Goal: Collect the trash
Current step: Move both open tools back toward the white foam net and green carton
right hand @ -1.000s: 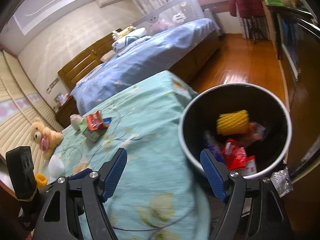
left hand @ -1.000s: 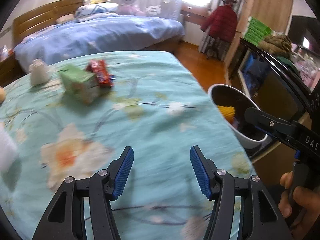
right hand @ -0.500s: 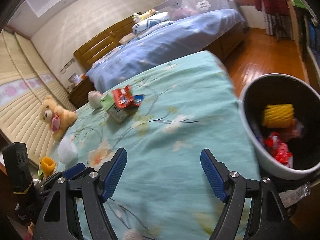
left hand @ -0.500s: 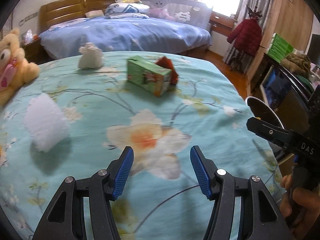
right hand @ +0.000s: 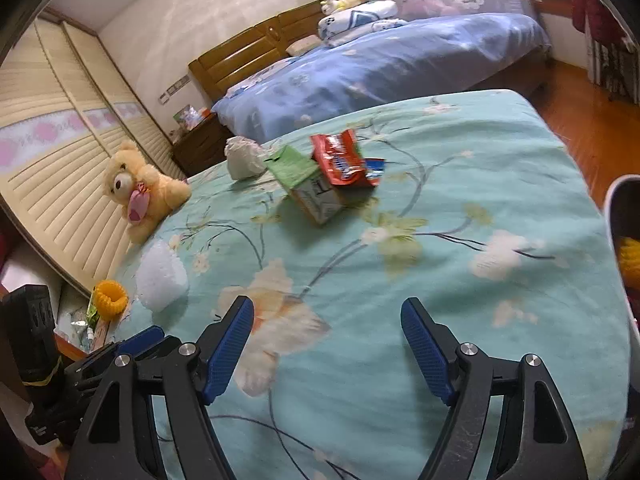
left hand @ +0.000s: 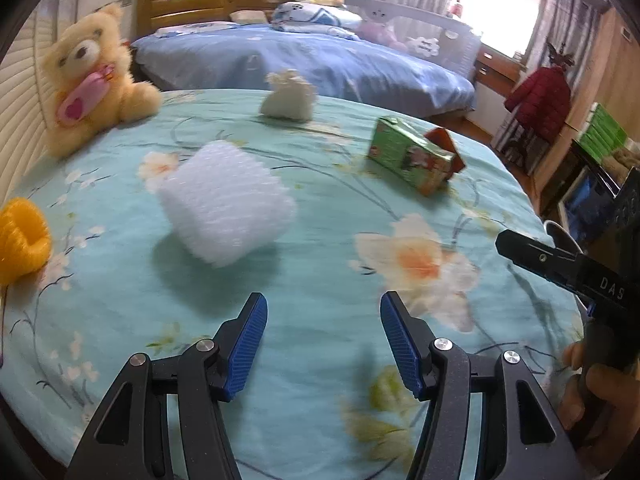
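Note:
On the teal flowered bedspread (left hand: pixel 320 240) lie a white foam net sleeve (left hand: pixel 226 206) (right hand: pixel 161 278), a green carton (left hand: pixel 412 159) (right hand: pixel 310 184) with a red snack wrapper (right hand: pixel 340 159) (left hand: pixel 442 142) on it, a crumpled white wad (left hand: pixel 288 98) (right hand: pixel 243 157) and a yellow foam net ring (left hand: pixel 20 240) (right hand: pixel 110 298). My left gripper (left hand: pixel 323 320) is open and empty, just short of the white sleeve. My right gripper (right hand: pixel 327 324) hangs open and empty over the bedspread, well short of the carton. The trash bin (right hand: pixel 616 216) shows at the right edge.
A yellow teddy bear (left hand: pixel 90 76) (right hand: pixel 138 190) sits at the bed's far left by slatted doors. Beyond lies a blue bed (right hand: pixel 380 64) with a wooden headboard. A hand (left hand: pixel 600 396) holds the other gripper at right. Wood floor (right hand: pixel 592 128) runs right of the bed.
Both views have swung left, away from the bin. The white sleeve, the teddy bear and the yellow ring came into the left view; the bin slid to the right view's edge. Both grippers stayed open.

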